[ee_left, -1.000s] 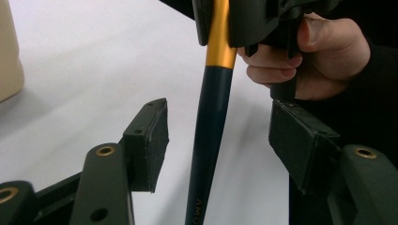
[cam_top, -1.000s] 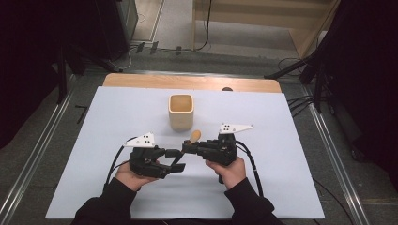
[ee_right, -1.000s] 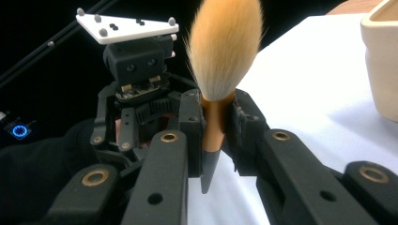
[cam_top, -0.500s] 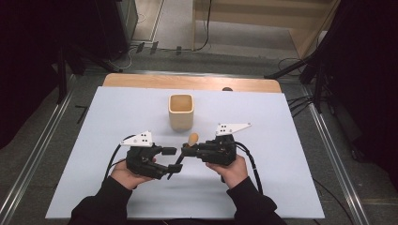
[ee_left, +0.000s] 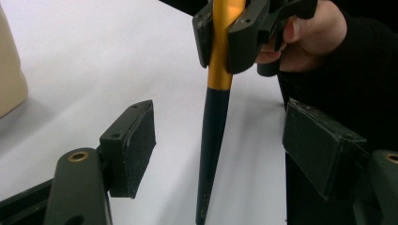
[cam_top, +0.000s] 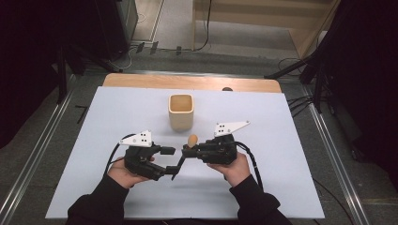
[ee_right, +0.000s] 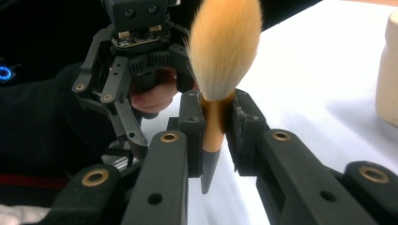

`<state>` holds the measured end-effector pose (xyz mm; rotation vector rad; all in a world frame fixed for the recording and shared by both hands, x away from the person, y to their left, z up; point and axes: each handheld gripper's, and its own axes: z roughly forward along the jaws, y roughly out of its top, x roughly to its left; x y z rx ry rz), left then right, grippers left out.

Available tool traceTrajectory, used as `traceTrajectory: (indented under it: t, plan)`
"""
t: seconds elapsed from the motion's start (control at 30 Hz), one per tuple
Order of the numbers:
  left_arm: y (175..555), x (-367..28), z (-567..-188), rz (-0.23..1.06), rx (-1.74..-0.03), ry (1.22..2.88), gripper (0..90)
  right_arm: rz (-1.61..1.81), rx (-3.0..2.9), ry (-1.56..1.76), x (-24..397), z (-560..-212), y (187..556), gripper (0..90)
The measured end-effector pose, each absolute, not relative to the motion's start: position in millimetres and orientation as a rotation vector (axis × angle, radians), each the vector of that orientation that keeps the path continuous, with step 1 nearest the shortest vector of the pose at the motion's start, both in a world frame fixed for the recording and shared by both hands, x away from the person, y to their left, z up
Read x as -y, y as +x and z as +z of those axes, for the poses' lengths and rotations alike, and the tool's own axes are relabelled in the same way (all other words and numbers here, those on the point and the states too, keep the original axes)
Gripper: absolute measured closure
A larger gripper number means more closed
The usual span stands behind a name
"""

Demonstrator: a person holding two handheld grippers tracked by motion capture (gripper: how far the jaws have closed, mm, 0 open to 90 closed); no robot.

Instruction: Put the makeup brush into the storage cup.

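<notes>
One brush (cam_top: pixel 192 140), tuft up, stands clamped in the right claw (cam_top: pixel 187 151) near the middle of the white table (cam_top: pixel 281 178), in front of the single beige cup (cam_top: pixel 181 111). Two claws show from above; the left claw (cam_top: pixel 171 163) sits just beside the brush, spread wider than half a second ago.

From the left claw's camera, its jaws stand apart on either side of the brush's dark handle (ee_left: pixel 212 154), touching nothing; the orange ferrule (ee_left: pixel 221 42) is pinched above.

From the right claw's camera, the jaws clench the ferrule below the tuft (ee_right: pixel 225 47); the handle tip looks clear of the table, though I can't be sure.
</notes>
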<state>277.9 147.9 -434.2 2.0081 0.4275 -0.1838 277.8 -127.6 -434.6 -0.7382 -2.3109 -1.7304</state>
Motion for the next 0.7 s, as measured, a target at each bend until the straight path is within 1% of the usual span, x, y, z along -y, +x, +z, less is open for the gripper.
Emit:
traceTrajectory:
  t: [0.13, 0.3, 0.37, 0.5, 0.7]
  plan:
    - [277, -146, -433, -0.186, -0.375, 2.026, 25.8, -1.717, 2.344, -0.701, 128, -431, 278, 78.2]
    - [280, -141, -434, -0.228, -0.341, 2.031, 24.8, -1.690, 2.394, -0.641, 126, -428, 279, 78.1]
    - [281, -139, -434, -0.224, -0.333, 2.046, 24.9, -1.674, 2.422, -0.604, 124, -426, 279, 78.2]
    - [283, -136, -436, -0.223, -0.325, 2.064, 26.4, -1.634, 2.469, -0.551, 121, -423, 278, 78.1]
    - [285, -133, -438, -0.232, -0.316, 2.073, 32.1, -1.609, 2.509, -0.480, 119, -421, 278, 78.1]
